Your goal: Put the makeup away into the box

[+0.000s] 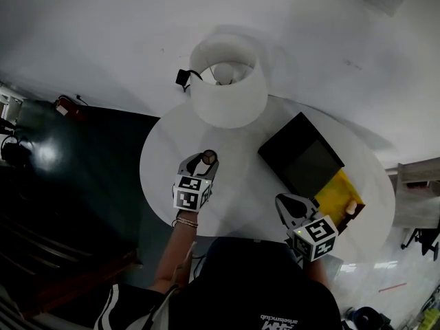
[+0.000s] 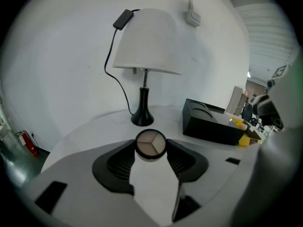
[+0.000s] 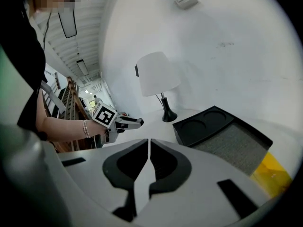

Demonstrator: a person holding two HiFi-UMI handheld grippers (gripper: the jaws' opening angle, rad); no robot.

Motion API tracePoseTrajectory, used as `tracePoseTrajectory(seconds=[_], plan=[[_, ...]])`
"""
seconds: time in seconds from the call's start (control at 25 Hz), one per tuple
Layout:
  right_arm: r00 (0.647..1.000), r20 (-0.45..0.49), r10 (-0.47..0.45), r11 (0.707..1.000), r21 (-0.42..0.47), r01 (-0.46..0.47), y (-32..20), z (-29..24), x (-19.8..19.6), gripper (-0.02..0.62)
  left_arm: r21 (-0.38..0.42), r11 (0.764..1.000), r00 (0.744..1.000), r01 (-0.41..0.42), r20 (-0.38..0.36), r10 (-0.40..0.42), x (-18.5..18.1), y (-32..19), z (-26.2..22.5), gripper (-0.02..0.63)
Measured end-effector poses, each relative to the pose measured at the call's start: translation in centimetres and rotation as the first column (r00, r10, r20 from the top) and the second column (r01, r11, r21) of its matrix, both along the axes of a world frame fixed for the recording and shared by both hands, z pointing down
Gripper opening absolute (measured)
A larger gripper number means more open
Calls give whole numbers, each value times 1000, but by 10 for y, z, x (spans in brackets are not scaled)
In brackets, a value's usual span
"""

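Note:
A small round compact (image 1: 209, 156) with three beige shades sits between the fingertips of my left gripper (image 1: 205, 159), above the left part of the round white table (image 1: 240, 191). In the left gripper view the compact (image 2: 150, 144) is pinched by both pads of the left gripper (image 2: 150, 149). The black box (image 1: 302, 155) lies open on the table to the right, with two round recesses (image 3: 208, 119) in its insert. My right gripper (image 1: 293, 203) hovers near the box's front corner, shut and empty (image 3: 148, 143). The right gripper view also shows the left gripper (image 3: 136, 122) off to the left.
A white-shaded lamp (image 1: 228, 81) on a black stem (image 2: 142, 109) stands at the back of the table, its cord running up the wall. A yellow piece (image 1: 340, 192) lies beside the box, with a small peach item (image 1: 351, 206) on it. Dark floor lies left of the table.

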State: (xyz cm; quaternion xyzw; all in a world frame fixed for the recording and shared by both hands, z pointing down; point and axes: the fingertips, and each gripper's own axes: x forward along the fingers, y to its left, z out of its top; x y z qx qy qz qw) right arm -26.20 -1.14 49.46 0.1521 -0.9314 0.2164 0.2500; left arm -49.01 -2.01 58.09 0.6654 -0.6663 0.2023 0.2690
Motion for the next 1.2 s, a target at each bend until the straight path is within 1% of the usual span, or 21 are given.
tracePoseTrajectory(seconds=[0.2, 0.44, 0.68, 0.96, 1.2], plan=[[1000, 9, 22, 1000, 7, -22, 0, -3, 24, 29, 17, 999, 999, -34, 1, 34, 27, -10, -8, 224], [998, 4, 61, 998, 15, -61, 2, -3, 61, 29, 30, 996, 996, -88, 11, 88, 63, -20, -15, 224], [993, 9, 116, 993, 29, -116, -2, -7, 98, 29, 38, 990, 991, -136, 19, 135, 96, -33, -21, 224], [978, 28, 209, 977, 35, -210, -8, -12, 137, 29, 51, 978, 980, -201, 27, 200, 135, -46, -31, 224], [961, 27, 275, 961, 25, -275, -6, -9, 170, 29, 47, 962, 963, -270, 28, 269, 173, -58, -36, 224]])
